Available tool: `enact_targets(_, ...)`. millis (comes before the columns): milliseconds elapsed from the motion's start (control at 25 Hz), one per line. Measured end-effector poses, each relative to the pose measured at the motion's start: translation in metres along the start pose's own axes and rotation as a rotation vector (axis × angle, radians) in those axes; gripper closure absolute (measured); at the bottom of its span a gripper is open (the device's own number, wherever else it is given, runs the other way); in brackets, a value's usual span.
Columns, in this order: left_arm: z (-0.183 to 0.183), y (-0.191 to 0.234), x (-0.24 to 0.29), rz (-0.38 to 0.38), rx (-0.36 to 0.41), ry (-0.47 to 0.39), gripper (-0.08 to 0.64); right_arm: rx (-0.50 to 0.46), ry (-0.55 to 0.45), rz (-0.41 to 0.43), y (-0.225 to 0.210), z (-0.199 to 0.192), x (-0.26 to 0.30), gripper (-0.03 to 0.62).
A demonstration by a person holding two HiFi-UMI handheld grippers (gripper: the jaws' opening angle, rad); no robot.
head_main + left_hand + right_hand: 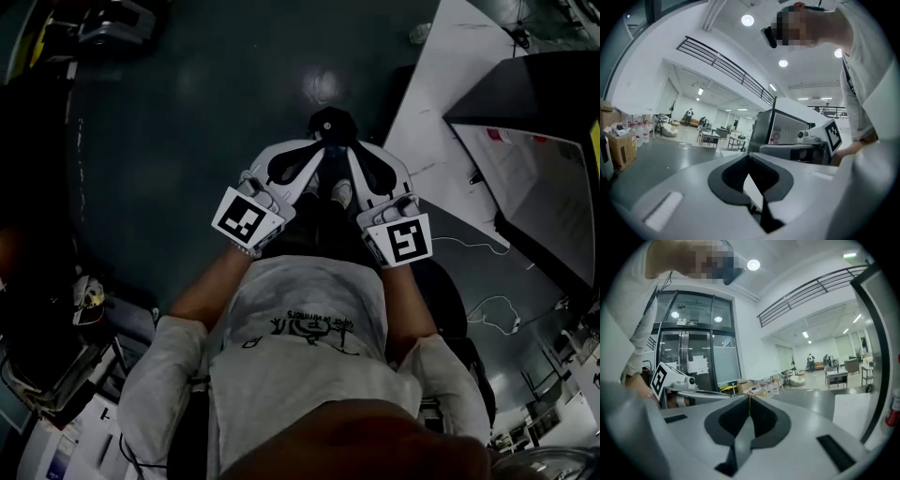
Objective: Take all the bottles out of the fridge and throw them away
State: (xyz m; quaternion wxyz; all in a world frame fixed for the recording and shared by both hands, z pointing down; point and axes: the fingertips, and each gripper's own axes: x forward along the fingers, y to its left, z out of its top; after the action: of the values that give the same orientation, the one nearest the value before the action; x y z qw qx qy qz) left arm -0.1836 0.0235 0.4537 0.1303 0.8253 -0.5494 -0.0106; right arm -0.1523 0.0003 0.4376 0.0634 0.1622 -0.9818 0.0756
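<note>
both grippers are held close together in front of the person, well apart from the fridge. in the head view the fridge stands off to their right, on a white sheet. the left gripper is seen with its jaws pressed together, tips touching, and nothing is held between them. the right gripper is likewise closed tip to tip and empty. both are pointed roughly level, away from the body.

in the left gripper view the fridge is shown as a dark cabinet with a pale front bearing stickers. its door appears to be shut, though this cannot be told for sure. no bottle is seen in any view: none in the jaws, and none that can be made out on or beside the fridge. if bottles are there, they are judged to be hidden inside it. the jugs far across the hall, left of the fridge in that view, are not judged to be part of the task. no bin can be made out near the fridge either.

the step in hand is judged to be the very start, or a pause between trips: nothing is carried and the fridge has not been reached. next, the fridge must be approached and faced. one gripper's jaws must be spread to take the door's edge or handle, and the door must be swung wide. only then can the bottles be found and a grip planned, with the jaws opened wide enough for a bottle's body. a place for throwing them away must also be found.
</note>
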Motion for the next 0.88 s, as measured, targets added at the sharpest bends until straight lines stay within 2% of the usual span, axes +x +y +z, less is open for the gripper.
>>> enact_targets(120,0.032,-0.012,-0.004,-0.017,0.008,-0.024,0.552,0.013,0.006,-0.017,0.006,0.033,-0.008,0.580)
enact_targets(480,0.106,-0.039,-0.020,-0.037,0.033,-0.064,0.552,-0.047,-0.014,0.012,0.034,0.100,-0.030,0.583)
enact_targets(880,0.153,-0.061,-0.034,-0.051,0.029,-0.112,0.552,-0.076,-0.026,0.004,0.051,0.147,-0.051,0.583)
